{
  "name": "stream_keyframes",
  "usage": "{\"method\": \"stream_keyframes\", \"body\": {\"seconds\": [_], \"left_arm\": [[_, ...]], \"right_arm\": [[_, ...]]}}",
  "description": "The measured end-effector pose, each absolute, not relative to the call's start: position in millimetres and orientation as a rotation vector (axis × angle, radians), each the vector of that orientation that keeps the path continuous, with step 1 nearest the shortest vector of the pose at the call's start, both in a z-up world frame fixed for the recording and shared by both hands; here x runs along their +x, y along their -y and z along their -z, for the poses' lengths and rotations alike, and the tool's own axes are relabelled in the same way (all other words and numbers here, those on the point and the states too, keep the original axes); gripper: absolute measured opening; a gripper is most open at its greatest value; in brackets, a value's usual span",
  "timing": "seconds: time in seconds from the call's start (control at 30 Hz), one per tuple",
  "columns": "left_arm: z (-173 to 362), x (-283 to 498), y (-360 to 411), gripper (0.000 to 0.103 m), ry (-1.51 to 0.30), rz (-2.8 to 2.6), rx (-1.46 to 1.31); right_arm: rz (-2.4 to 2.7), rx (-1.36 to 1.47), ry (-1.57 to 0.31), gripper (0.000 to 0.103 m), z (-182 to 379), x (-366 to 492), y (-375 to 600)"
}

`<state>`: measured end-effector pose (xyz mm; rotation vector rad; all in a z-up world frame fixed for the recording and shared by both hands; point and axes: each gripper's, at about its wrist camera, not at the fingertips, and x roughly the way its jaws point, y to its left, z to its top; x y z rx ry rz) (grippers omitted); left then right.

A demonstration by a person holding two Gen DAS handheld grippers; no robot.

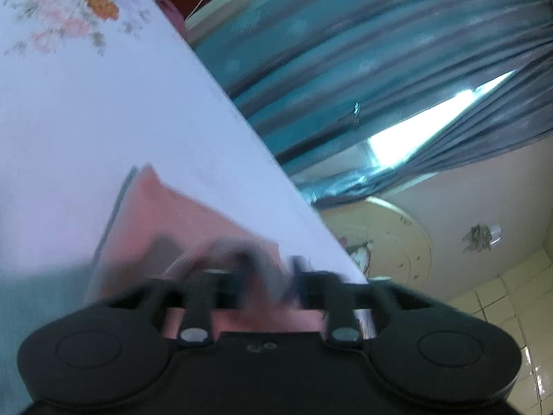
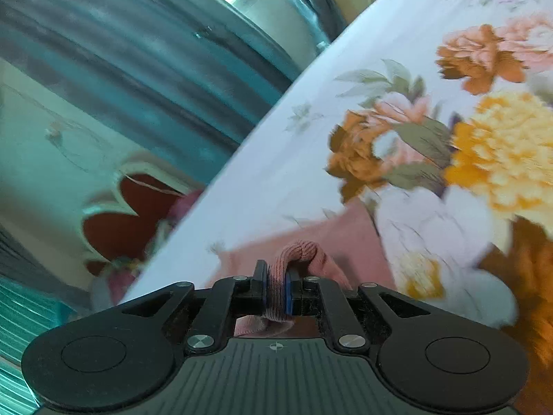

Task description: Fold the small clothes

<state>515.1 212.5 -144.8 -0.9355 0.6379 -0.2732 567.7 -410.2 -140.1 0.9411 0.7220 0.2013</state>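
Note:
A pink garment (image 1: 166, 221) lies flat on a white floral bedsheet (image 1: 103, 121), close to the bed's edge. In the blurred left wrist view my left gripper (image 1: 269, 269) hovers over the garment's near part. Its jaws stand apart, and I see no cloth pinched between them. In the right wrist view my right gripper (image 2: 276, 287) is shut on a ribbed fold of the pink garment (image 2: 300, 249). The fold bulges up out of the blue pads (image 2: 288, 290). The rest of the garment spreads on the sheet (image 2: 276, 159) just beyond the fingers.
The bed's edge runs diagonally through both views. Beyond it hang blue-grey curtains (image 1: 380, 52) with a bright window gap (image 1: 432, 121). A cream cabinet (image 1: 387, 238) and tiled floor (image 1: 501, 301) lie below. A red-padded headboard (image 2: 121, 214) stands at one end.

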Motion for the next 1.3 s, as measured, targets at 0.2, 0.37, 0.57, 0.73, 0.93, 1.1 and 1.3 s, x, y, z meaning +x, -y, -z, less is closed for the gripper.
{"method": "stream_keyframes", "body": {"seconds": [0.2,0.37,0.57,0.73,0.93,1.1,1.3], "left_arm": [[140.1,523.0,-210.8,0.052,-0.725,0.272,-0.699],[143.4,533.2,-183.9,0.03,-0.854,0.263,-0.403],[144.0,521.7,-176.9,0.003,-0.795,0.185,-0.287],[142.5,512.4,-178.9,0.011,-0.775,0.157,-0.274],[101.1,494.6,-126.0,0.02,-0.688,0.366,-0.214],[122.0,508.2,-53.5,0.02,-0.802,0.511,-0.064],[140.1,531.8,-50.7,0.022,-0.812,0.432,-0.129]], "right_arm": [[-0.21,0.738,-0.706,0.06,140.9,563.6,408.3],[-0.201,0.508,-0.817,0.044,147.2,574.9,378.2],[-0.153,0.286,-0.84,0.003,152.7,574.2,353.7],[-0.114,0.234,-0.834,0.006,149.9,572.0,346.7],[-0.285,0.15,-0.743,0.032,116.1,533.8,296.6],[-0.421,-0.009,-0.797,0.032,135.6,534.7,225.2],[-0.364,-0.024,-0.819,0.032,143.7,571.3,204.2]]}}
